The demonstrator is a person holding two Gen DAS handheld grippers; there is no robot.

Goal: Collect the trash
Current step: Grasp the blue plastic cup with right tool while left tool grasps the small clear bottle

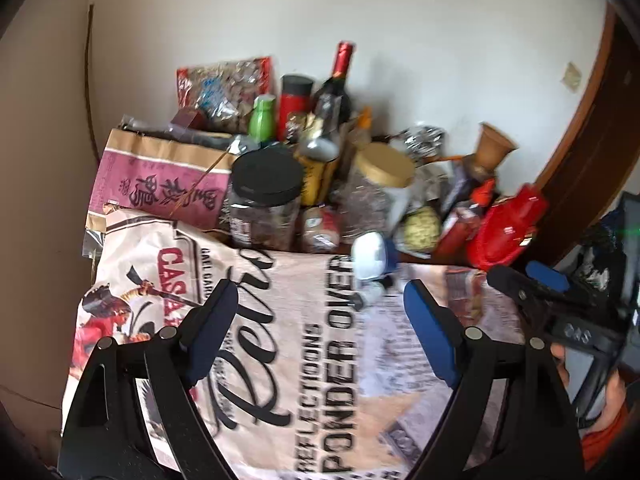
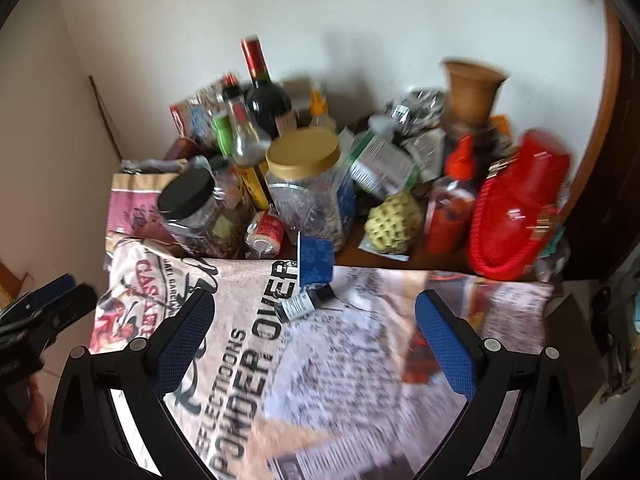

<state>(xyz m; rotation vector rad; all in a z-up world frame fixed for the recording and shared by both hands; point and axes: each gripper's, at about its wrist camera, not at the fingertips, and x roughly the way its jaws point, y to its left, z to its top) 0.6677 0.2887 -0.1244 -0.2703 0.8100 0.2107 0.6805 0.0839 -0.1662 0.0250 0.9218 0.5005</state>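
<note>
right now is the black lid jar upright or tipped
Tipped: the black-lid jar leans left in the right wrist view, lid still on.

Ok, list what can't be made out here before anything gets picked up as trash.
- Small bottle on the tablecloth: label too blurred to read, right wrist view.
- Blue-and-white object: motion blur hides what it is, left wrist view.
- Items behind the gold-lidded jar: hidden by clutter.
- Tablecloth's near edge: cut off by the frame and both grippers' fingers.
</note>
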